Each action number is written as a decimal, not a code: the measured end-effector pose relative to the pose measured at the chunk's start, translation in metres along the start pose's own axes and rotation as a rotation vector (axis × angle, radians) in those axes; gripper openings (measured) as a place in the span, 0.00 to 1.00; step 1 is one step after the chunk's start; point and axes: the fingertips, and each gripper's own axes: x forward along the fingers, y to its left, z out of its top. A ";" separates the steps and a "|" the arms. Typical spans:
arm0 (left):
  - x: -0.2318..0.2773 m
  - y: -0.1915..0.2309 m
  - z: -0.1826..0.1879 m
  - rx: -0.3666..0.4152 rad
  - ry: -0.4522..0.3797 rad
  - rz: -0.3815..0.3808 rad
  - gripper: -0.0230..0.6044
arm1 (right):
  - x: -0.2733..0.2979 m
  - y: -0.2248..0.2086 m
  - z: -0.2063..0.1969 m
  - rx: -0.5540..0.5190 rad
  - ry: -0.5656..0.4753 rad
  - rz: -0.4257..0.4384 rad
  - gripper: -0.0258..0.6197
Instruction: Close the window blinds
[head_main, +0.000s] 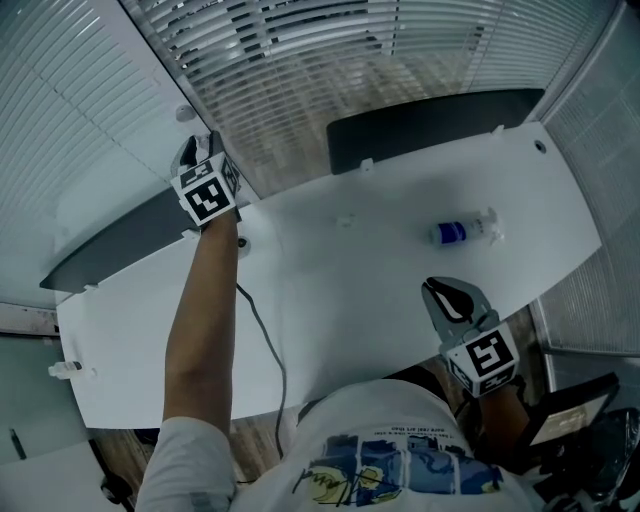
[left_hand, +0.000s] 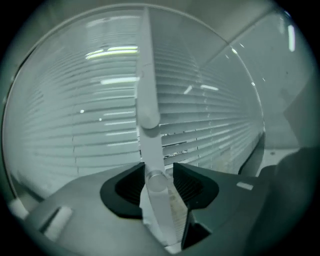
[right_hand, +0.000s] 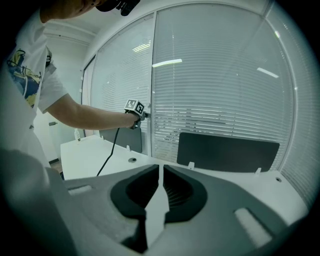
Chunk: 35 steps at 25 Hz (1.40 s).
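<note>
- Head view: the left gripper (head_main: 192, 148) is raised to the corner where two runs of window blinds (head_main: 330, 60) meet, beyond the far edge of the white worktop (head_main: 350, 300).
- Left gripper view: a slim, translucent wand (left_hand: 148, 100) hangs upright between the ribbed black jaws. They stand spread, with a gap on the wand's right side, so we read no pinch.
- The slats are thin, pale and horizontal. A few just behind the wand show dark gaps.
- The right gripper (head_main: 450, 295) sits low at the near worktop edge, jaws pressed almost together with nothing between them.
- In the way: a dark flat panel (head_main: 430, 125) stands along the far edge, below the blinds.
- We note a small bottle (head_main: 462, 231) lying on its side at right.
- A thin black cable (head_main: 262, 330) trails across the worktop beside the left forearm.
</note>
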 end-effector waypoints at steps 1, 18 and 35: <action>-0.002 -0.005 0.004 0.110 -0.006 0.001 0.32 | 0.000 0.000 0.000 0.002 0.000 0.000 0.07; -0.006 -0.026 -0.032 1.410 0.010 -0.084 0.32 | 0.002 0.009 -0.002 0.018 -0.009 0.015 0.07; 0.008 -0.022 -0.030 1.397 0.020 -0.067 0.24 | -0.001 0.002 -0.001 0.010 0.000 0.003 0.07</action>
